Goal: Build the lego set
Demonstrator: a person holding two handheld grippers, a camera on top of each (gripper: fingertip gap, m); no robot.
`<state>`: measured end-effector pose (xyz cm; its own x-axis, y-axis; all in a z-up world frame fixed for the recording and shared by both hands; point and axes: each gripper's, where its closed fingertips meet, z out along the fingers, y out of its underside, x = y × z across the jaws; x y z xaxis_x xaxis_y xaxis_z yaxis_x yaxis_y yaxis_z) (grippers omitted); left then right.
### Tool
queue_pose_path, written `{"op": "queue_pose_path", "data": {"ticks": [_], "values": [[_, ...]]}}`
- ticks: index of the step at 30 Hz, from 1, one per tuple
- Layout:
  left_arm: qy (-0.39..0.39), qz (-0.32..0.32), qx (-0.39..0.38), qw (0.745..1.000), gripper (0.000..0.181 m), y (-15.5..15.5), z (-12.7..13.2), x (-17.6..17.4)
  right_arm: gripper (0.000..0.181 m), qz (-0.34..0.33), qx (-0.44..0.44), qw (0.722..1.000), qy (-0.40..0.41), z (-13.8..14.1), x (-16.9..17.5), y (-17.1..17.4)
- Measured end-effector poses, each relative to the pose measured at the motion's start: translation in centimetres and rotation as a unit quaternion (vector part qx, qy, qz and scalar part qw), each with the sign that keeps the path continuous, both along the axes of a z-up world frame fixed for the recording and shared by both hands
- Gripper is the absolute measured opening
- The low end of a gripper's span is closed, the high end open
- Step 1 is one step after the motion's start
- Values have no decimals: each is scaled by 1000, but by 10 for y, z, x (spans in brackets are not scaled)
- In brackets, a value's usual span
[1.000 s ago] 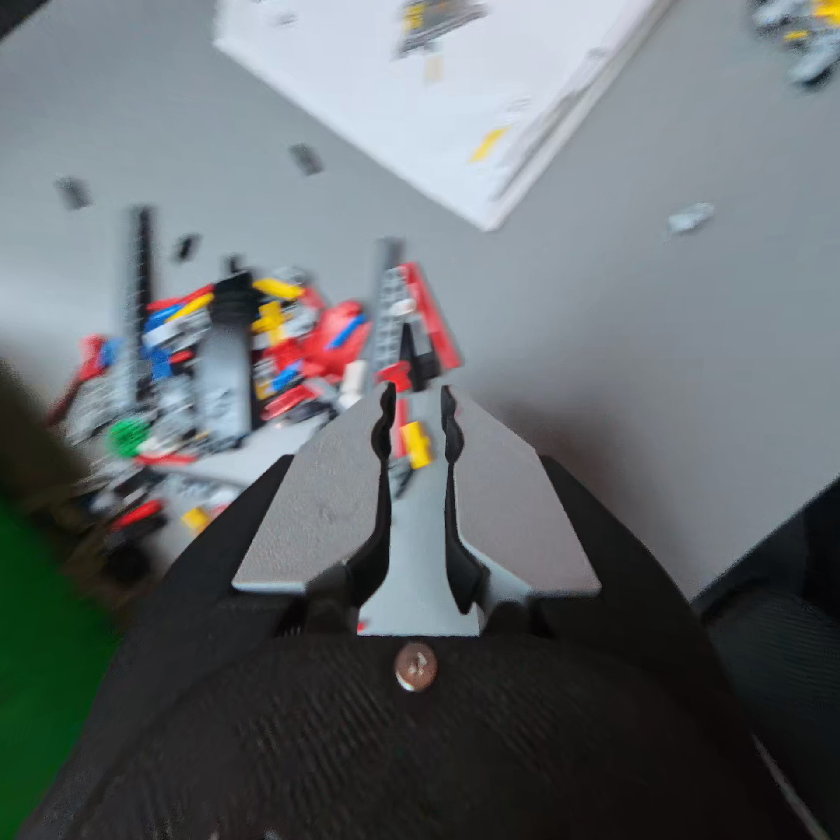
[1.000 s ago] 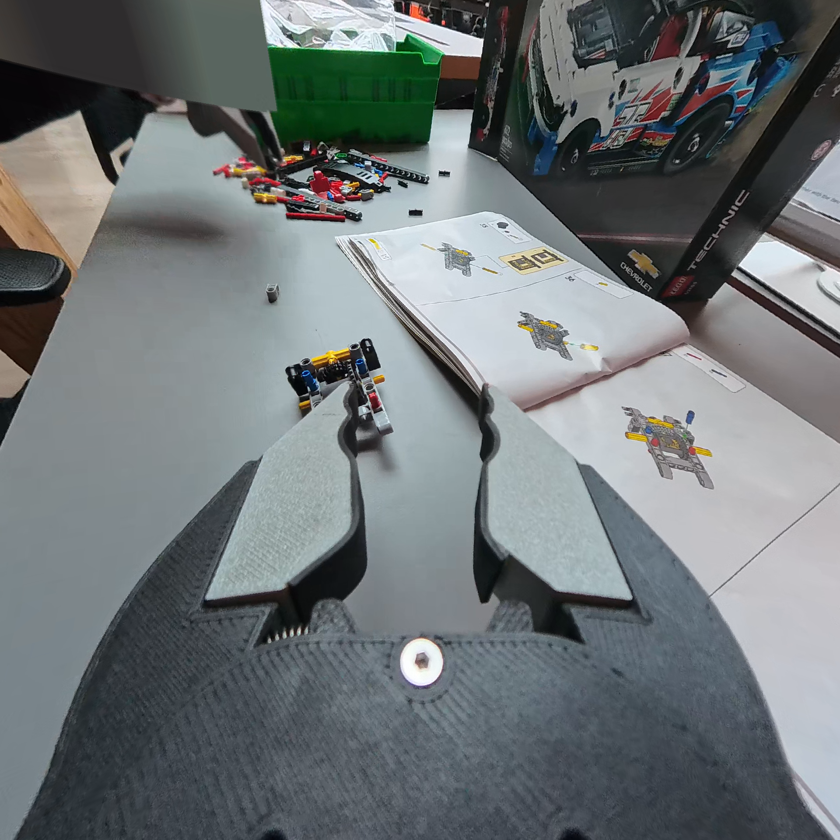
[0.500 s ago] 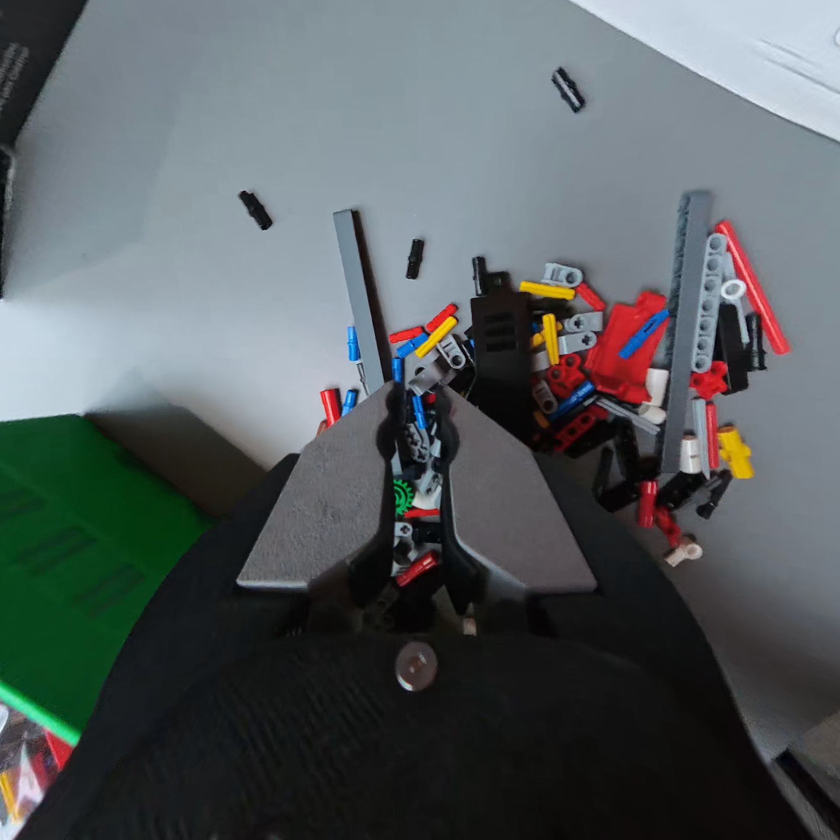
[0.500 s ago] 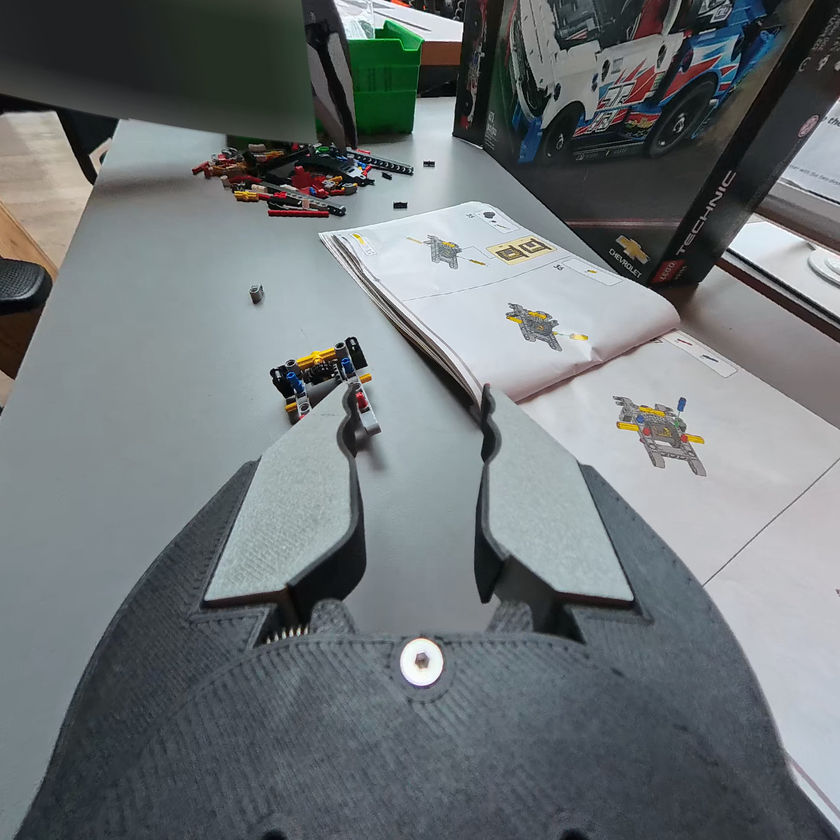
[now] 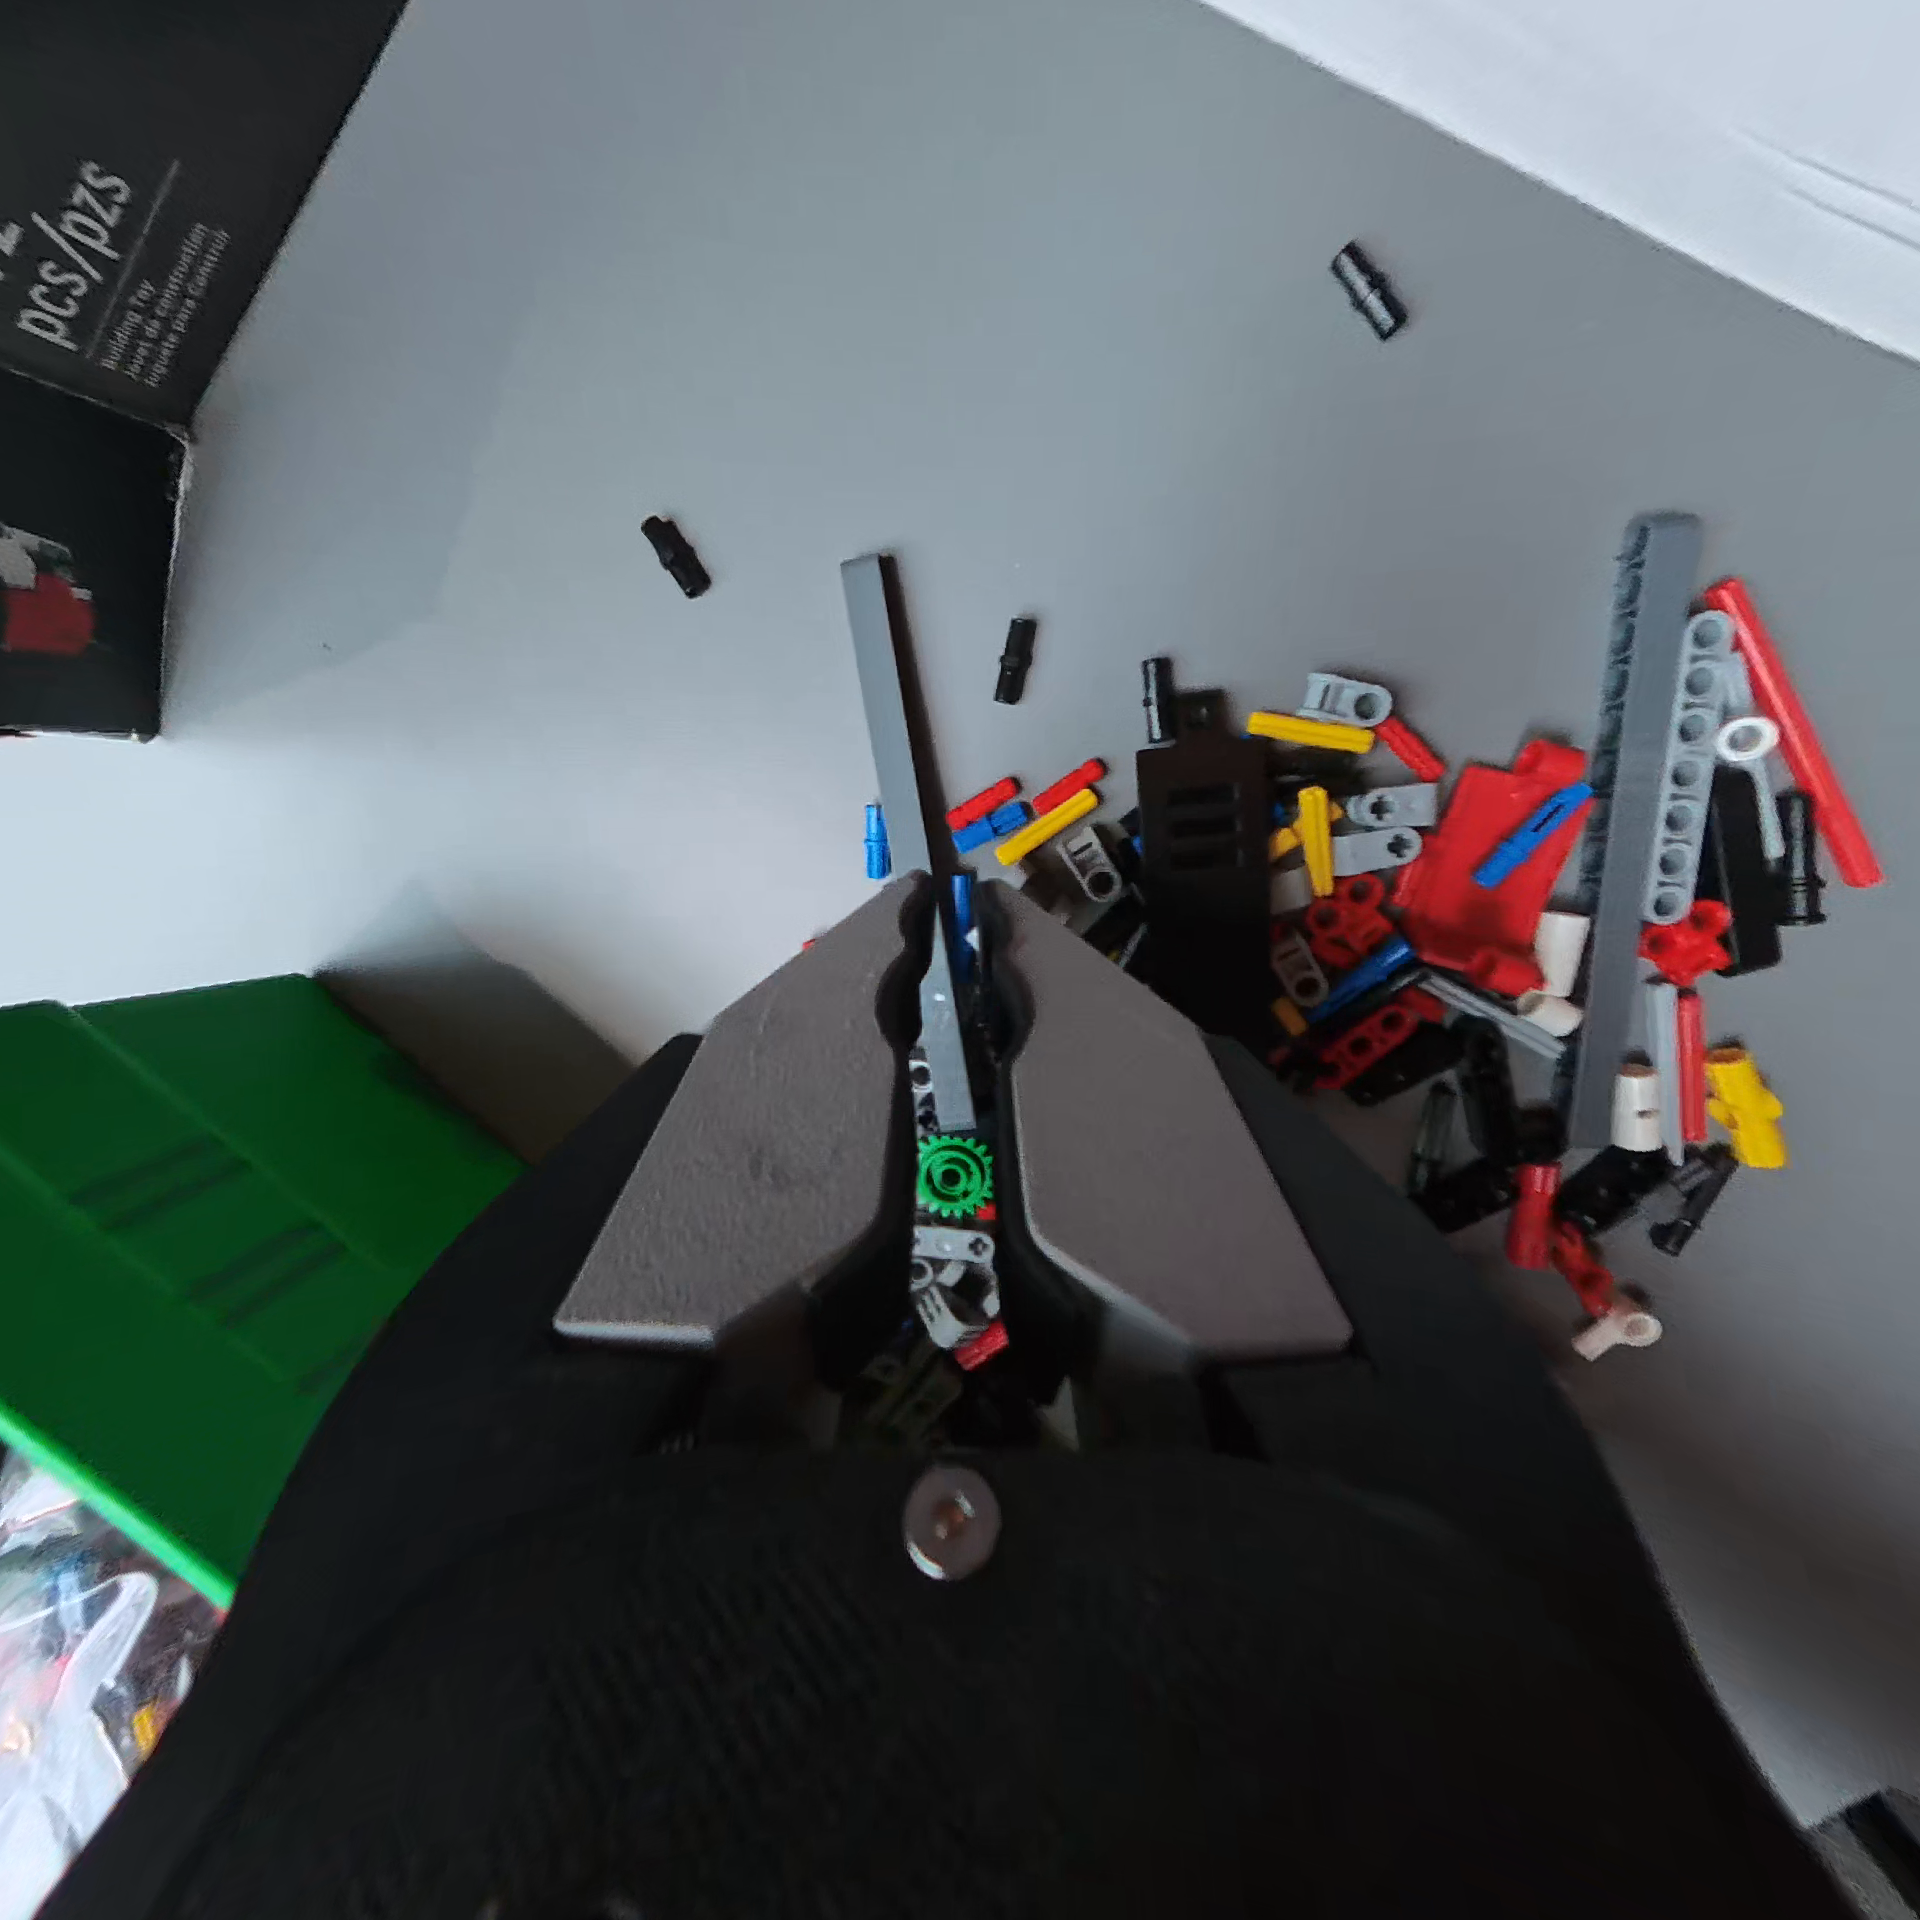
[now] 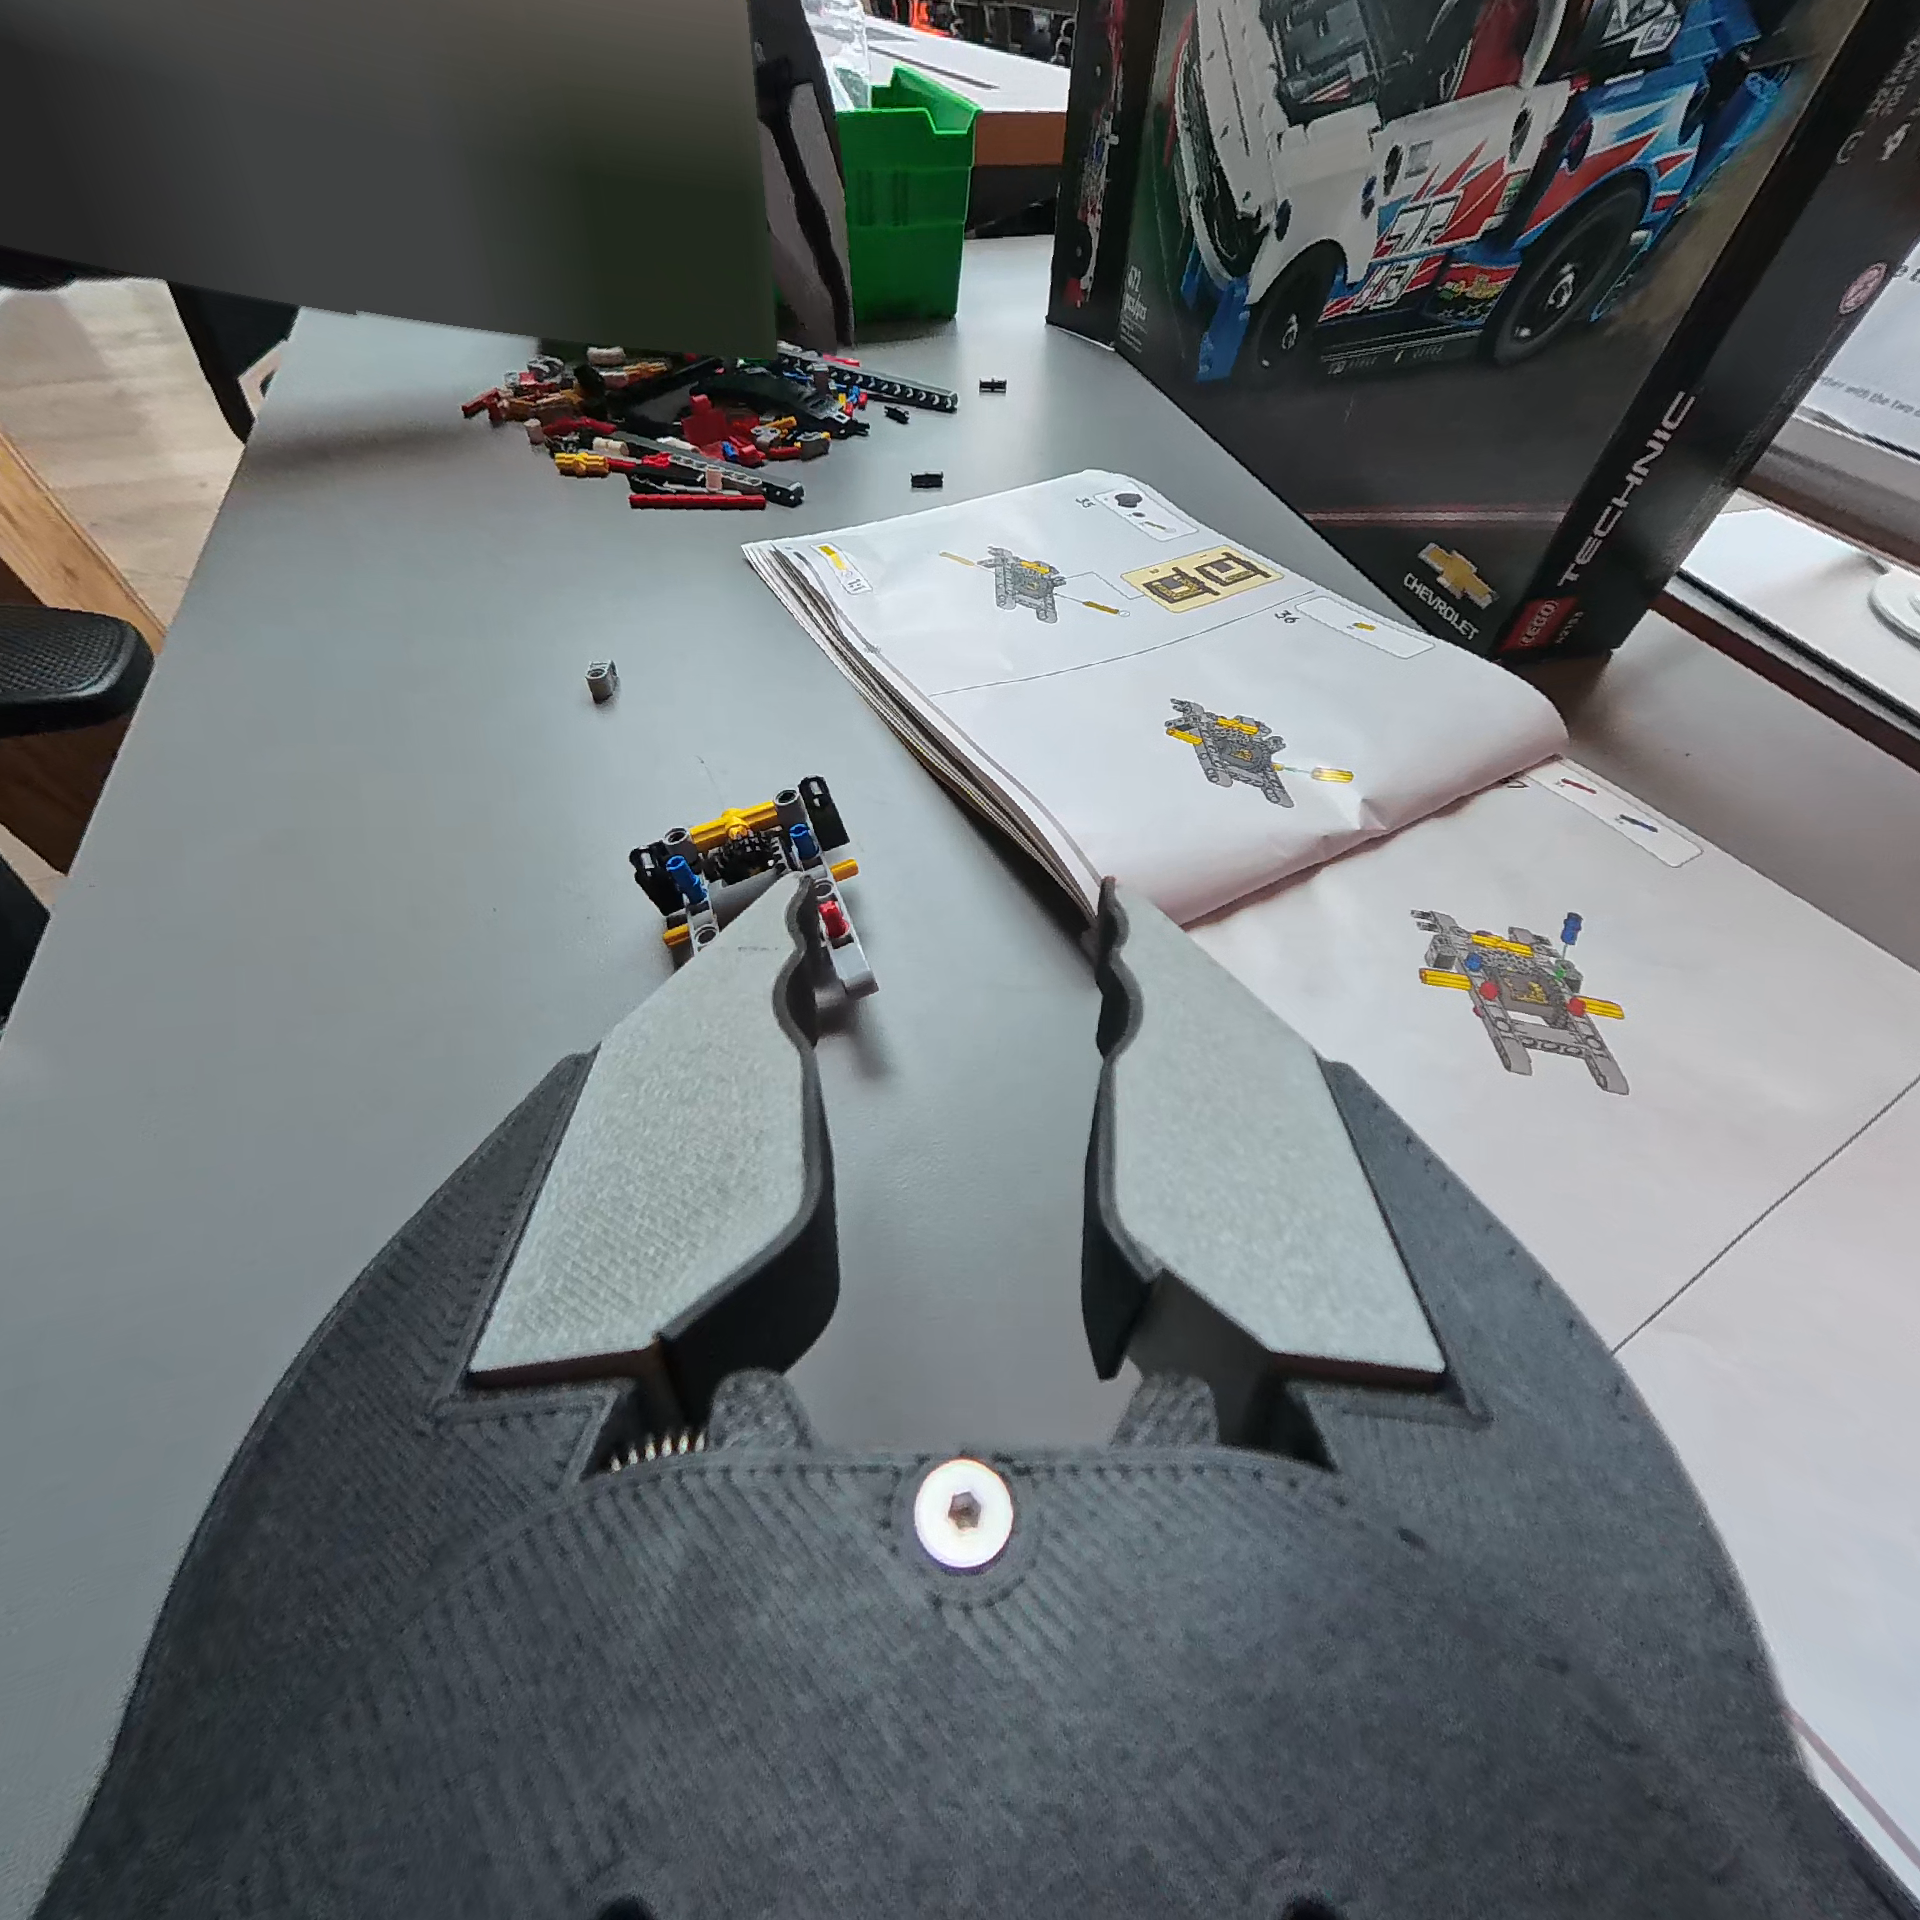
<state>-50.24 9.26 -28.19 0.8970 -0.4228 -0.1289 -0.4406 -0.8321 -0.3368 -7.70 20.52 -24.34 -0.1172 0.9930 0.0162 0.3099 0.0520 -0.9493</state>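
left gripper point(image 5: 954, 914): over loose-parts pile point(image 5: 1455, 935), jaws nearly shut, long grey beam point(image 5: 902, 748) in the gap; can't tell if gripped.
right gripper point(image 6: 951, 935): spread wide, empty, beside sub-assembly point(image 6: 753, 862).
next: we'd confirm the grip, then lift slowly.

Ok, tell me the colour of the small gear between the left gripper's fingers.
Green gear; left wrist view shows it best.

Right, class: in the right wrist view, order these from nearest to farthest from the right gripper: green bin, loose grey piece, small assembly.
From the right gripper:
1. Small assembly, just beyond the left fingertip.
2. Loose grey piece, farther out, left.
3. Green bin, at the table's far end.
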Motion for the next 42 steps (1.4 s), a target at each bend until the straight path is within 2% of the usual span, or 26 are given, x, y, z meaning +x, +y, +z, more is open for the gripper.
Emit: {"op": "queue_pose_path", "data": {"ticks": [2,4,6,8,13,16,19,22,25,27,31,36,37,39,42], "values": [[-34,-7,8,999,7,0,7,17,50,1,-1,1000,0,0,0,0],[-75,-49,17,996,10,-2,13,48,50,3,-1,1000,-1,0,0,-1],[-81,-85,12,993,15,-4,10,72,50,4,-1,1000,-3,-1,0,-1],[-72,-95,-8,993,17,-4,2,82,50,4,-1,1000,-2,-1,0,-1],[-54,-92,-57,993,14,-2,-22,82,48,3,3,1000,3,0,0,-2],[-64,-89,-68,992,14,0,-23,84,48,5,3,1000,3,1,1,-2],[-67,-90,-63,992,13,2,-18,85,48,7,4,1000,4,1,1,-3],[-75,-91,-41,992,13,5,1,96,47,10,6,1000,4,1,1,-4],[-93,-129,-13,987,13,2,26,143,47,12,8,1000,3,0,1,-5],[-82,-171,10,982,13,-3,30,185,47,14,9,1000,1,-1,1,-6],[-66,-215,19,974,13,-15,3,253,47,15,13,1000,1,-1,1,-6],[-98,-237,2,966,20,-30,-25,290,47,17,19,1000,-3,-2,0,-8],[-107,-238,16,965,19,-28,-24,294,47,18,20,1000,-5,-3,0,-9],[-132,-235,16,963,31,-29,-23,305,47,20,22,1000,-6,-3,-1,-10],[-150,-231,21,961,31,-32,-21,317,47,22,26,999,-2,-2,-1,-12]]}}
